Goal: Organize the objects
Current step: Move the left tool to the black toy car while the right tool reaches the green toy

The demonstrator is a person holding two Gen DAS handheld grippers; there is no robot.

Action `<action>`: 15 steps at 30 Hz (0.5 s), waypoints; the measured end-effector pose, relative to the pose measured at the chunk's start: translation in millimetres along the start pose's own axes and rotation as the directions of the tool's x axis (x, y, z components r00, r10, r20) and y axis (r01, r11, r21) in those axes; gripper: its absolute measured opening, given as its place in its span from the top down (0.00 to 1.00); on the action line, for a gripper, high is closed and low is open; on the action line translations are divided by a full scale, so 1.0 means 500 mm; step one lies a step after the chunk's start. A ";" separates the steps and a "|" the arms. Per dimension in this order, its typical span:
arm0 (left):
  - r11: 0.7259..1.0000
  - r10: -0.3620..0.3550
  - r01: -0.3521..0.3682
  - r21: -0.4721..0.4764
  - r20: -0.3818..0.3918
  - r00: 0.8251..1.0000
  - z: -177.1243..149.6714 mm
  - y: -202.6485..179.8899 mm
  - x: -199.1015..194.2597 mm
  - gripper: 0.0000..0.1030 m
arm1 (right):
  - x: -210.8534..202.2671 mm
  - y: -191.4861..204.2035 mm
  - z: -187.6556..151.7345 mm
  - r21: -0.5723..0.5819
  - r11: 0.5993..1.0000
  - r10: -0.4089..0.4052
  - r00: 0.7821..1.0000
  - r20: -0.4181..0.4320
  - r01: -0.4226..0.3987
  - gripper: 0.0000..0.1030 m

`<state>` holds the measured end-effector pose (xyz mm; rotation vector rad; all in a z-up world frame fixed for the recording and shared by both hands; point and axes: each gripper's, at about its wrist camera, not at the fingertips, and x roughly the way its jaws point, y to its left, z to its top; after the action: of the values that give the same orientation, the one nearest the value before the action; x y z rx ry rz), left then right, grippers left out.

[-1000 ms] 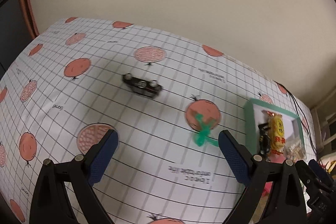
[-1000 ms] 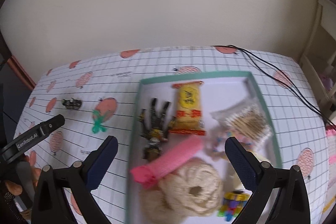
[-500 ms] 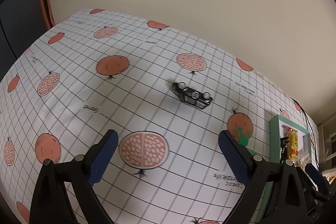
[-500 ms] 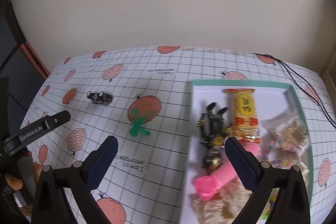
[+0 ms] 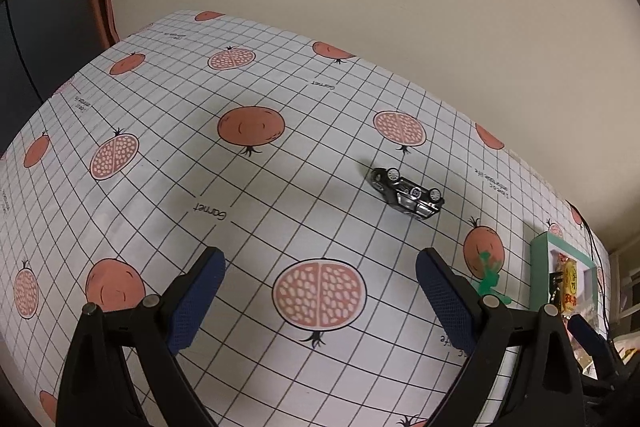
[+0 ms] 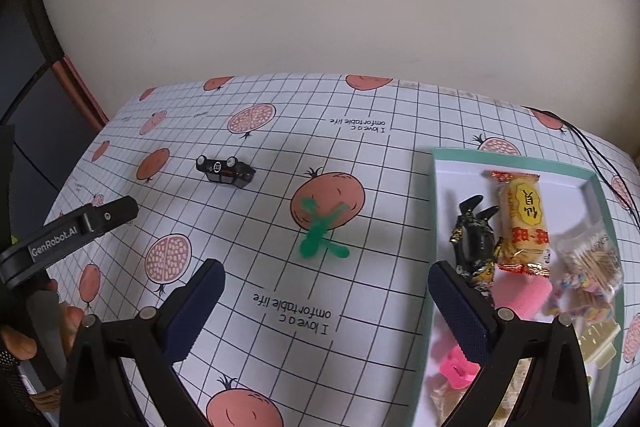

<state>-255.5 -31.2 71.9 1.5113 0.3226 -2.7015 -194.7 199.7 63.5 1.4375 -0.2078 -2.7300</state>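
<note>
A small black toy car [image 5: 407, 192] [image 6: 225, 171] lies on its side on the pomegranate-print tablecloth. A green plastic figure [image 6: 320, 231] [image 5: 489, 279] rests flat to the car's right, half on an orange print. The teal-rimmed white tray [image 6: 437, 211] [image 5: 541, 267] at the right holds a yellow snack packet [image 6: 522, 219], a black toy hand [image 6: 474, 241], a pink roller [image 6: 520, 293] and other small items. My left gripper [image 5: 320, 291] stands open above the cloth, the car ahead and to its right. My right gripper [image 6: 326, 297] is open, just short of the green figure.
A black cable [image 6: 592, 155] runs along the cloth's far right edge behind the tray. A beige wall backs the table. A hand [image 6: 24, 331] holding the left tool shows at the right wrist view's lower left. A dark gap drops off beyond the cloth's left edge [image 5: 48, 39].
Both grippers have swung left. The car and green figure slid rightward in the left wrist view; in the right wrist view the tray moved to the right and the green figure now lies ahead.
</note>
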 end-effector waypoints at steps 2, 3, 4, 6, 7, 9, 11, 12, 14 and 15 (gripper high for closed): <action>1.000 -0.002 0.002 -0.002 -0.002 1.000 0.001 0.003 0.002 0.07 | 0.004 0.003 0.000 0.000 1.000 0.003 1.000 -0.003 -0.003 0.00; 1.000 -0.002 0.002 -0.002 -0.005 1.000 0.000 0.004 0.003 0.07 | 0.005 0.004 0.000 -0.001 1.000 0.002 1.000 -0.003 -0.002 0.00; 1.000 -0.002 0.002 -0.001 -0.006 1.000 0.000 0.004 0.004 0.07 | 0.005 0.005 0.000 -0.003 1.000 0.002 1.000 -0.004 -0.002 0.00; 1.000 -0.004 0.004 0.000 -0.009 1.000 -0.001 0.003 0.006 0.07 | 0.007 0.006 0.000 -0.003 1.000 0.000 1.000 -0.006 0.000 0.00; 1.000 -0.006 0.006 0.001 -0.010 1.000 -0.001 0.002 0.007 0.07 | 0.008 0.006 -0.001 -0.004 1.000 0.000 1.000 -0.006 0.000 0.00; 1.000 -0.006 0.006 0.003 -0.013 1.000 -0.003 0.000 0.008 0.07 | 0.011 0.005 -0.002 -0.005 1.000 -0.002 1.000 -0.010 0.002 0.00; 1.000 -0.007 0.007 0.007 -0.016 1.000 -0.006 -0.004 0.010 0.07 | 0.014 0.002 -0.004 0.002 1.000 -0.004 1.000 -0.012 0.004 0.00; 1.000 -0.008 0.008 0.011 -0.016 1.000 -0.007 -0.006 0.011 0.06 | 0.016 0.000 -0.004 0.007 1.000 -0.001 1.000 -0.013 0.002 0.00; 1.000 -0.018 0.019 0.014 -0.018 1.000 -0.008 -0.012 0.012 0.06 | 0.019 0.001 -0.006 0.012 1.000 -0.003 1.000 -0.014 0.003 0.00; 1.000 -0.025 0.025 0.014 -0.019 1.000 -0.009 -0.013 0.013 0.07 | 0.020 0.002 -0.007 0.012 1.000 -0.003 1.000 -0.014 0.003 0.00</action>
<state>-256.0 -23.4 65.0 1.5476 0.3254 -2.7161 -197.6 197.2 53.6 1.4610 -0.2211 -2.7248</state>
